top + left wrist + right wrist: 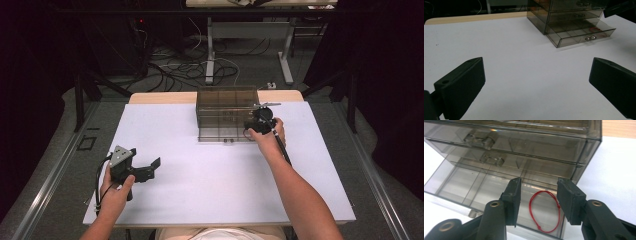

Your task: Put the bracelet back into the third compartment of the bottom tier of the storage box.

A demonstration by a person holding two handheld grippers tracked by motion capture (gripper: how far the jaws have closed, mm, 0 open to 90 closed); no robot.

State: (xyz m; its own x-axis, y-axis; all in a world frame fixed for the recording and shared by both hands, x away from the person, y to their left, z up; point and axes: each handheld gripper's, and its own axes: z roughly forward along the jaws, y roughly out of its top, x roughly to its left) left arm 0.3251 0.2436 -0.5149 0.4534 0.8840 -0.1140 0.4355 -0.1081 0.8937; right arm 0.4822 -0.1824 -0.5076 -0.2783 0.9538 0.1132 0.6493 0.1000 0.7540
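Observation:
A smoky clear drawer unit (227, 107) stands at the back middle of the white table (200, 170). Its bottom drawer (584, 31) is pulled out, with a metal knob (590, 38) on its front. A red string loop (545, 211) lies flat in the drawer's right compartment. My right gripper (539, 197) hangs open just above that loop, jaws either side of it, nothing held; in the high view it sits at the unit's right front corner (261, 121). My left gripper (145, 170) rests open near the table's front left, far from the unit.
Two shut upper drawers with knobs (477, 140) sit above the open one. The table's wooden far edge (165, 97) lies behind the unit. Cables (170, 70) and desk legs (286, 55) are on the floor beyond the table.

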